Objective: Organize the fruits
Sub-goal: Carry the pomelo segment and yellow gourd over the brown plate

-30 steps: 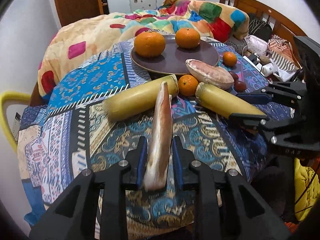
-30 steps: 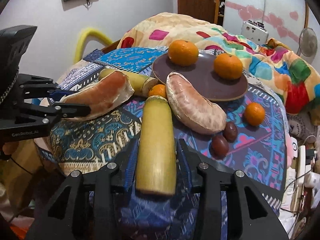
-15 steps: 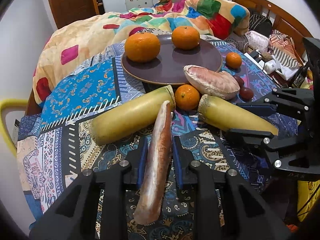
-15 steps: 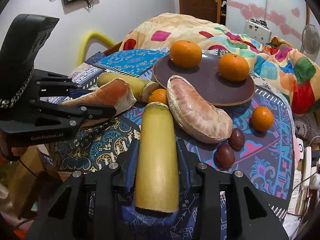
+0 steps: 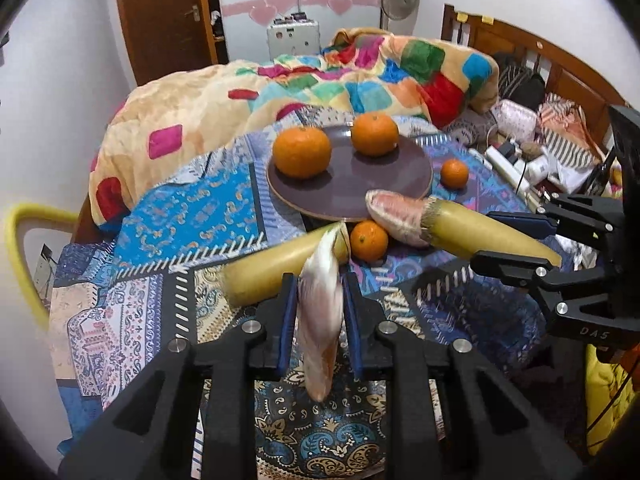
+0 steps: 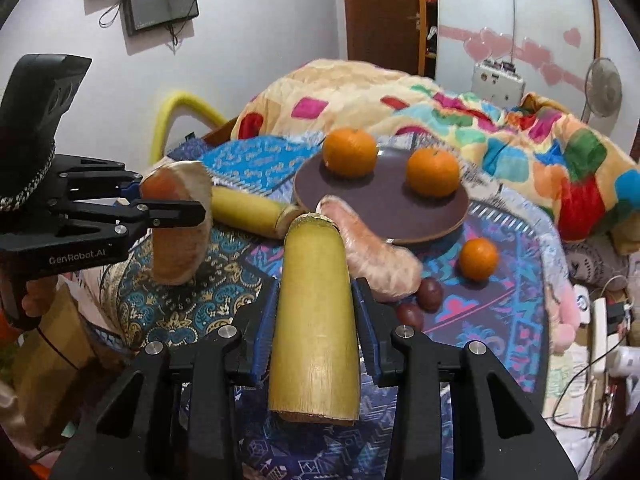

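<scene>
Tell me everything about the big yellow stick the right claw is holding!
The yellow stalk looks like a cut piece of sugarcane: a thick, smooth, pale yellow-green cylinder with fine lengthwise lines and rough, fibrous brown cut ends. The right claw is shut on its middle, blue pads pressing both sides. It points away toward the brown plate, lifted off the patterned cloth. Its far end looks close to the pink pomelo wedge; whether they touch is unclear.

A dull purple-brown plate (image 5: 360,184) carries two bright orange mandarins (image 5: 302,151). The cloth (image 5: 192,216) under it is a blue, cream and black paisley patchwork. At the top of the frame a peach quilt (image 5: 200,104) bears pink, red, green and blue squares. The cane stalk (image 6: 316,320) is yellow-green.
</scene>
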Demonstrator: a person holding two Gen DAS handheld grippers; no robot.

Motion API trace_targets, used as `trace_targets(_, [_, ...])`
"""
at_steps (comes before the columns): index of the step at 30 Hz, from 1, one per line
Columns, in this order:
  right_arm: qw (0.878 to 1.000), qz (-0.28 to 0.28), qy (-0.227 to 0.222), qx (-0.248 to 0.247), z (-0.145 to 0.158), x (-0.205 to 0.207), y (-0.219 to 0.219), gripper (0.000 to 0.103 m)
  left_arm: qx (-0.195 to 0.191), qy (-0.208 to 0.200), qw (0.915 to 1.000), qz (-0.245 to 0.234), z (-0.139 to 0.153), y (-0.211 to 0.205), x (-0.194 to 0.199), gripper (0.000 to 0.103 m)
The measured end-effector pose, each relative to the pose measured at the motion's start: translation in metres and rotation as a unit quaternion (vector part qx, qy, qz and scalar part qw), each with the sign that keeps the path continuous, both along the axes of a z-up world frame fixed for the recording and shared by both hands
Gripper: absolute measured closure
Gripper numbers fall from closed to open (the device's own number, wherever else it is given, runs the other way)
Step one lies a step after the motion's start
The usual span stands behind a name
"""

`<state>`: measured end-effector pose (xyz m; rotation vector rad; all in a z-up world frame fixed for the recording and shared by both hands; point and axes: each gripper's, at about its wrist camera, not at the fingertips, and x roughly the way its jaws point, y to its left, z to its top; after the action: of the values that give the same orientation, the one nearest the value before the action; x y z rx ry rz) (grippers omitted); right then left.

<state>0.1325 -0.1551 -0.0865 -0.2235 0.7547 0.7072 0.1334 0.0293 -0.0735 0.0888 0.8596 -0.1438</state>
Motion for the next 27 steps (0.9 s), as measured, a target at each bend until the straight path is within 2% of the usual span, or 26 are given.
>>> trace_targets(9, [0.999, -0.024, -0.038, 0.009, 0.020, 0.008, -0.011, 0.069, -0.024, -0.031, 0.9992, 0.006, 0.025, 0.001, 0.010, 0.083])
trace_targets(15, [0.997, -0.043, -0.053, 0.024, 0.029, 0.025, -0.015, 0.069, -0.031, -0.041, 0.9987, 0.003, 0.031, -0.003, 0.028, 0.090])
trace_targets(21, [0.997, -0.051, -0.054, 0.031, 0.027, 0.040, -0.018, 0.069, -0.033, -0.037, 0.9987, -0.011, 0.025, -0.007, 0.041, 0.092])
trace_targets(27, [0.996, -0.062, -0.051, 0.036, 0.022, 0.055, -0.021, 0.069, -0.038, -0.049, 0.9980, -0.016, 0.036, -0.010, 0.051, 0.092])
